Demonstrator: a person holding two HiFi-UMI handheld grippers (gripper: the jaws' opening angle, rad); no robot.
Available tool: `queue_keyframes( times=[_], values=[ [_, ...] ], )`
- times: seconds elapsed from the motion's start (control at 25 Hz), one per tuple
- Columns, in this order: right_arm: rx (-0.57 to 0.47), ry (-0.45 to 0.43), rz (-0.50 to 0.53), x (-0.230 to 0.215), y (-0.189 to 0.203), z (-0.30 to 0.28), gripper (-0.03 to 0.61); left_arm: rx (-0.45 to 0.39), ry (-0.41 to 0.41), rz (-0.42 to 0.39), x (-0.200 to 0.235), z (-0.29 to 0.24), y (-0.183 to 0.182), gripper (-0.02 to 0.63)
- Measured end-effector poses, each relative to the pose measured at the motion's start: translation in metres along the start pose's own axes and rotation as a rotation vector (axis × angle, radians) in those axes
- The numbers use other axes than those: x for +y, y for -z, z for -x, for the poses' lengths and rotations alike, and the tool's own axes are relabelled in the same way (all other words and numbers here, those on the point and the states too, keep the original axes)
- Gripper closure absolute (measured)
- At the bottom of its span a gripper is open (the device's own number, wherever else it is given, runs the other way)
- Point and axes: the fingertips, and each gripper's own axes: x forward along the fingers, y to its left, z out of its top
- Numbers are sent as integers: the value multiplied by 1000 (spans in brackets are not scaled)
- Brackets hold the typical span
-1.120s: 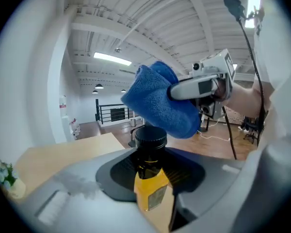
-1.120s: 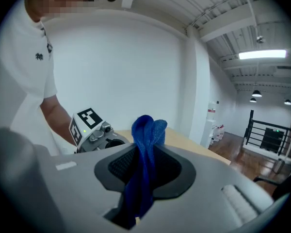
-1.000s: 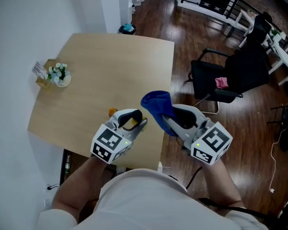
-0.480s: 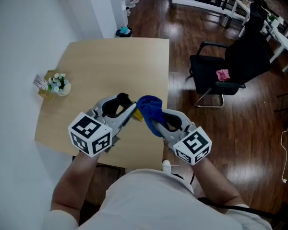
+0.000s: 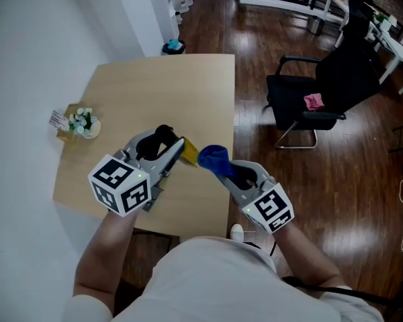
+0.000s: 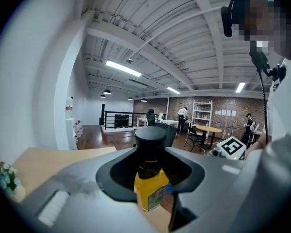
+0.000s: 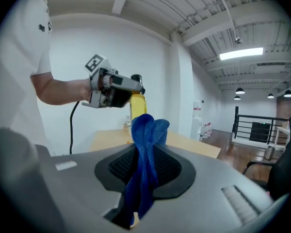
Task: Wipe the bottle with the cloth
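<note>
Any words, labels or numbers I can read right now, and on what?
Nothing reads clearly.
Label on the bottle: print too blurred.
Card beside the flowers: too small.
Marker cubes: black-and-white square patterns only, no words.

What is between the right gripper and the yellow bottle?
Only the blue cloth: pinched in the right gripper, it rises in front of the bottle, as the right gripper view shows.

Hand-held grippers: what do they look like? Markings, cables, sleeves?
Left hand-held gripper and right hand-held gripper: grey shells, black-lined jaws, each with a white cube of black square markers. Black cable hangs from the left one. White short sleeves.
</note>
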Motion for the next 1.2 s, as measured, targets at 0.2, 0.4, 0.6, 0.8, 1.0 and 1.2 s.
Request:
queue_keyframes(
  times=[0.2,0.4,0.6,0.8,1.0,1.2],
  values=[
    [-83,-72,163,33,-55,21,488,19,-26,21,1,-10,6,462],
    [-80,-102,172,53,-57,5,488,7,-13,29,-11,-12,1,461],
    [-37,-110,113,51,-17,-12,489,-13,-15,24,-17,-5,-8,462],
    [57,-140,104,50,30,-15,489,-39,-20,25,-21,6,-14,461],
    [102,-113,145,29,37,8,489,-64,-53,-1,-18,21,-23,460],
    [21,-8,135,-20,-8,39,489,-23,-33,-12,-28,27,-17,460]
  ],
)
